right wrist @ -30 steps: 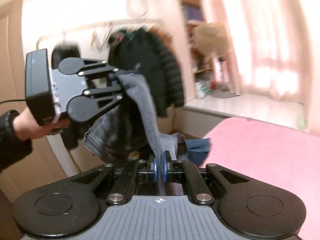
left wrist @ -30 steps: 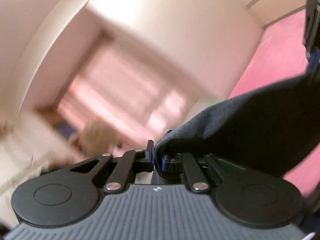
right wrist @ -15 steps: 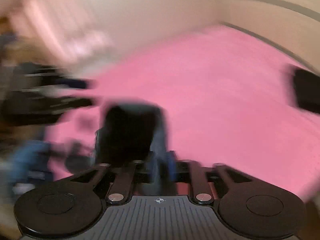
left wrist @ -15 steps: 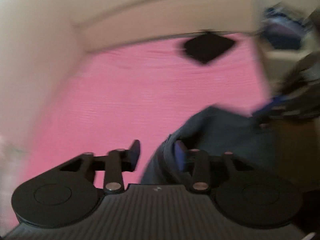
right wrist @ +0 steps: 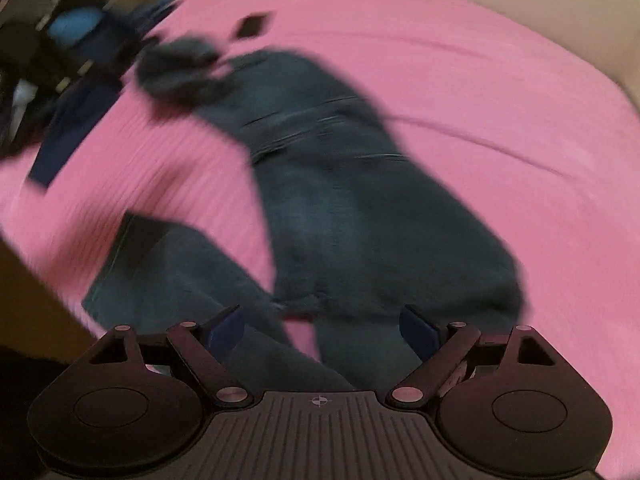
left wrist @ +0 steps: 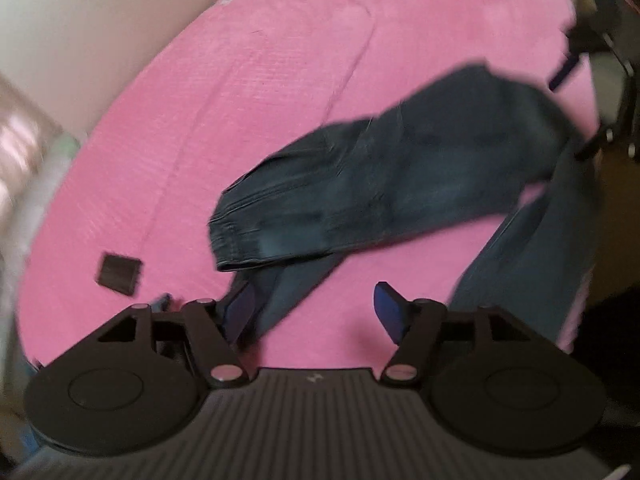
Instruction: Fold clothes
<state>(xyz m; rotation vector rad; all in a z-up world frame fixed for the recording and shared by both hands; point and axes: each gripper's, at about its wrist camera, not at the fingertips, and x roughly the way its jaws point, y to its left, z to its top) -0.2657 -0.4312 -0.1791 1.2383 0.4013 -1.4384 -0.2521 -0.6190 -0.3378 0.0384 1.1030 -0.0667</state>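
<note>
A pair of dark blue denim jeans (left wrist: 384,184), matt and faded in patches with stitched seams, is seen on a pink ribbed-textured cloth bed cover (left wrist: 248,92). The left gripper (left wrist: 316,312) and right gripper (right wrist: 324,330) are made of matt black plastic with shiny metal rivets.

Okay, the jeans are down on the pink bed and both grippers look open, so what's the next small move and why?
Probably lower the right gripper and pinch the denim just ahead of it. The jeans lie crumpled on the pink bed, one leg bent across, and the left gripper is open too, holding nothing; they need straightening before any fold.
</note>
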